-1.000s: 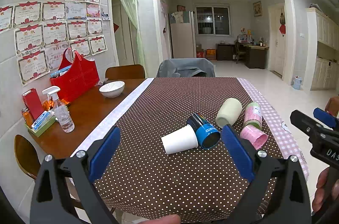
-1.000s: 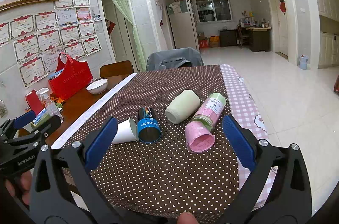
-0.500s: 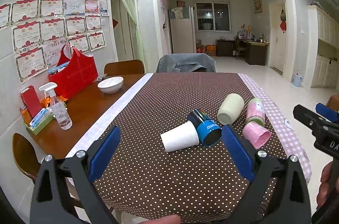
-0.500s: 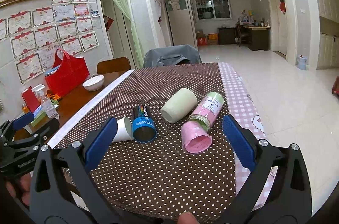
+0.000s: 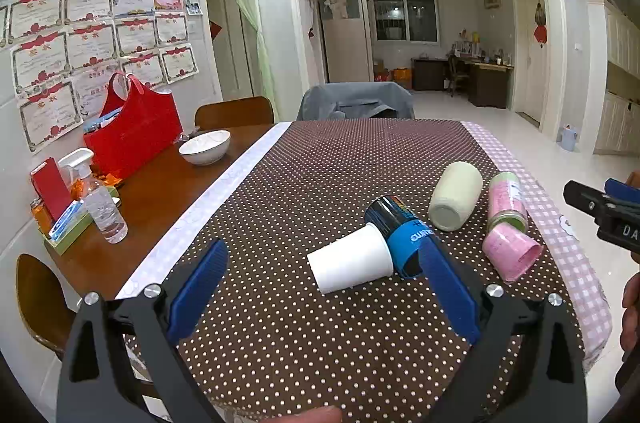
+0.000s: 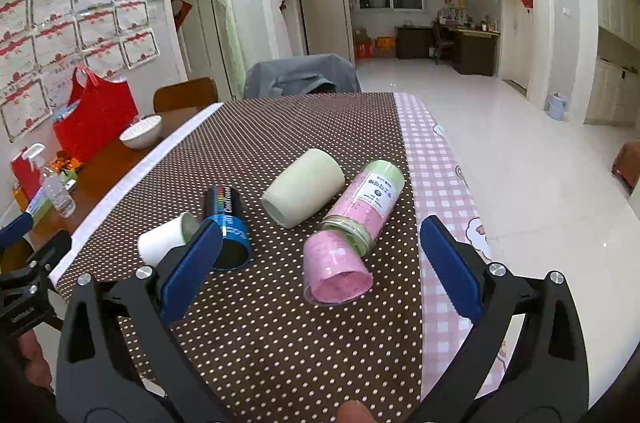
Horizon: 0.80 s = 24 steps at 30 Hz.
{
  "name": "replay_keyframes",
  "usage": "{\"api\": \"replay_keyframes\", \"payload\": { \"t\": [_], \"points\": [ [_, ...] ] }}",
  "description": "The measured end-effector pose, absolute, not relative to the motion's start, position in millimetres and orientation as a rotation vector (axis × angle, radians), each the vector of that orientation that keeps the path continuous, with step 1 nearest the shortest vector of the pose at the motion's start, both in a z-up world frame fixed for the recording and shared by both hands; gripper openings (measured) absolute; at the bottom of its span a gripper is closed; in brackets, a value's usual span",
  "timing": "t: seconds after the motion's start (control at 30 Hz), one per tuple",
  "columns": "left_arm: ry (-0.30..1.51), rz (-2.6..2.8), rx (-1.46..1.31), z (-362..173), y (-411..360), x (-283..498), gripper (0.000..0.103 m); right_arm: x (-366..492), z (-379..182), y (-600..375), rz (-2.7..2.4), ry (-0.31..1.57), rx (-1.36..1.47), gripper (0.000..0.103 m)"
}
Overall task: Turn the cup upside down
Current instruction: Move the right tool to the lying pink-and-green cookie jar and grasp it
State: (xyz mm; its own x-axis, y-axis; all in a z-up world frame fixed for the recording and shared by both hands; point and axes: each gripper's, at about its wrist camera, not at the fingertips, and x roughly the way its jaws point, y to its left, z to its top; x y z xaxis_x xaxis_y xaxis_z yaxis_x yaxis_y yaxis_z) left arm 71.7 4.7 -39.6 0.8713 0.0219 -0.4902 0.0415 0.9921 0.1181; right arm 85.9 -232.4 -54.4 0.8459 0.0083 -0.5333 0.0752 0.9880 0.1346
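Note:
Several cups lie on their sides on the brown dotted tablecloth (image 5: 320, 183): a white paper cup (image 5: 352, 263), a blue-and-black cup (image 5: 400, 235), a pale green cup (image 5: 456, 195) and a pink cup (image 5: 512, 255) with a pink-and-green bottle (image 5: 506, 199) behind it. My left gripper (image 5: 324, 287) hangs open just in front of the white cup. In the right wrist view the pink cup (image 6: 336, 271), the green cup (image 6: 304, 187), the blue cup (image 6: 226, 227) and the white cup (image 6: 164, 239) show. My right gripper (image 6: 320, 259) is open, its fingers spread wide to either side of the pink cup.
On the bare wood at the left stand a white bowl (image 5: 205, 146), a red bag (image 5: 132, 131), a spray bottle (image 5: 102, 207) and a small tray of items (image 5: 60, 223). A chair with a grey cover (image 5: 356, 101) sits at the table's far end. The table's right edge (image 6: 452, 223) drops to tiled floor.
Both grippers have moved forward and down toward the cups, which now look larger. The cups have not moved.

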Motion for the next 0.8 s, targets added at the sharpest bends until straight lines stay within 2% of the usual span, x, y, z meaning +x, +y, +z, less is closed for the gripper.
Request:
{"api": "replay_keyframes", "payload": {
  "t": [0.8],
  "points": [
    [0.607, -0.018, 0.142, -77, -14, 187, 0.095, 229, -111, -264, -0.069, 0.917, 0.196, 0.097]
  ]
}}
